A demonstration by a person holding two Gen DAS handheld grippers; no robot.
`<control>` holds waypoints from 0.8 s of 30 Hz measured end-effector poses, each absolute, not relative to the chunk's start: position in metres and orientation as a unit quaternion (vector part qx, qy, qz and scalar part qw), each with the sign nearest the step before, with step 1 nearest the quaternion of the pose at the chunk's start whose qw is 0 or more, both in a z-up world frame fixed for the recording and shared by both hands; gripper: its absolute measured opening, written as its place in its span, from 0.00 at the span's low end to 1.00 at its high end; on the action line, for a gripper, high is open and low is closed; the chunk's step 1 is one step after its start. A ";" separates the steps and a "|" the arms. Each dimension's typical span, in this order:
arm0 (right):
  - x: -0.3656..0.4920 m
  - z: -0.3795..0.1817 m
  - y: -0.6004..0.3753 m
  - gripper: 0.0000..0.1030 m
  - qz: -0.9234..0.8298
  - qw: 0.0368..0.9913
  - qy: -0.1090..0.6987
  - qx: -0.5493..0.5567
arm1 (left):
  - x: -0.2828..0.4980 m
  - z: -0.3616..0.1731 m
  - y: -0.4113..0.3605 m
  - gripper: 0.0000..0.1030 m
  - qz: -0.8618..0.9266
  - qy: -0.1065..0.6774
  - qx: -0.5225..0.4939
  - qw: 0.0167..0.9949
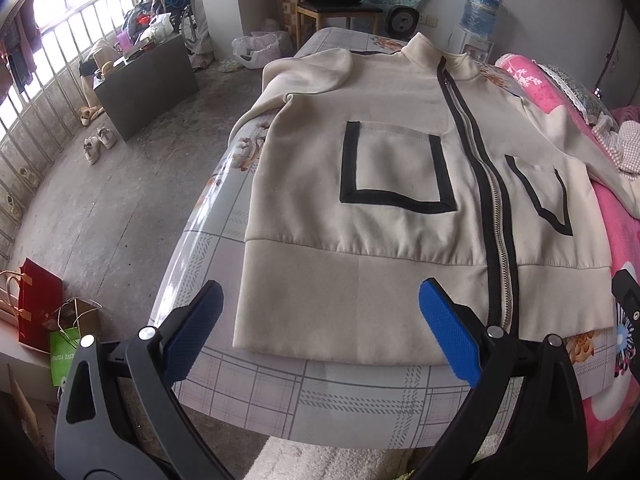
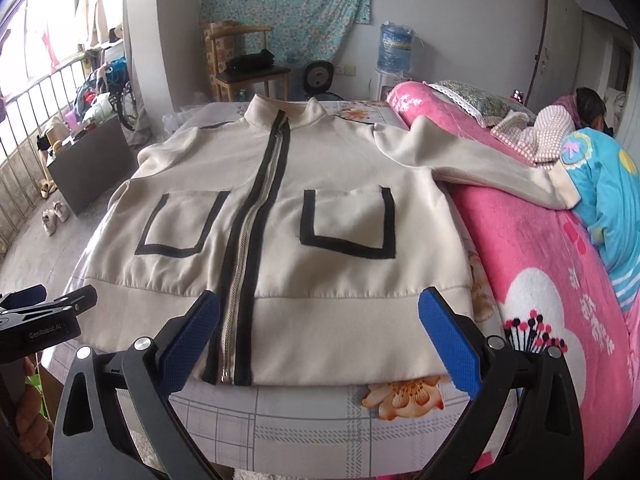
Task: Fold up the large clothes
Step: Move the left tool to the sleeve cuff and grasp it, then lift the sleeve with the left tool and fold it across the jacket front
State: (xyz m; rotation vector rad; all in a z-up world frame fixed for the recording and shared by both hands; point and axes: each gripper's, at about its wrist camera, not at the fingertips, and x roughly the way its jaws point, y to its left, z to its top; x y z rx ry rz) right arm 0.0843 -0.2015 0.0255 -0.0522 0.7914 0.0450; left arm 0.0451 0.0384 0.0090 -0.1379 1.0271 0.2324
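Cream fabric fills the space ahead of both grippers: a zip-front jacket [image 1: 400,184] lies face up and zipped, spread flat on the bed's checked sheet [image 1: 352,396], its broad hem band nearest the fingers and its collar farthest away. That layout suits folding, since a smoothed, closed front gives straight edges to bring over. One sleeve [image 2: 500,172] trails off beyond the right fingertips, up onto the pink blanket [image 2: 560,280], so it probably needs gathering in before the body is folded. The other sleeve is bent in near the far left shoulder.

The left gripper [image 1: 320,332] hovers just short of the hem with its blue pads spread wide, holding nothing, framing the hem left of the zip [image 1: 496,216]. The right gripper [image 2: 320,336] is likewise gaping and empty, bracketing the hem right of the zip. Paired this way, they look set to pinch the two bottom corners together, though neither touches cloth yet.
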 end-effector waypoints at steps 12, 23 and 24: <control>0.146 0.041 -0.153 0.94 0.077 0.936 0.335 -0.069 | 0.088 0.016 0.076 0.92 0.071 0.418 -0.087 0.901; 0.227 0.006 -0.057 0.94 0.199 0.898 0.379 -0.103 | 0.139 0.016 0.209 0.92 0.072 0.343 -0.251 0.902; 0.231 0.002 -0.050 0.94 0.206 0.893 0.385 -0.107 | 0.144 0.012 0.226 0.92 0.088 0.337 -0.265 0.899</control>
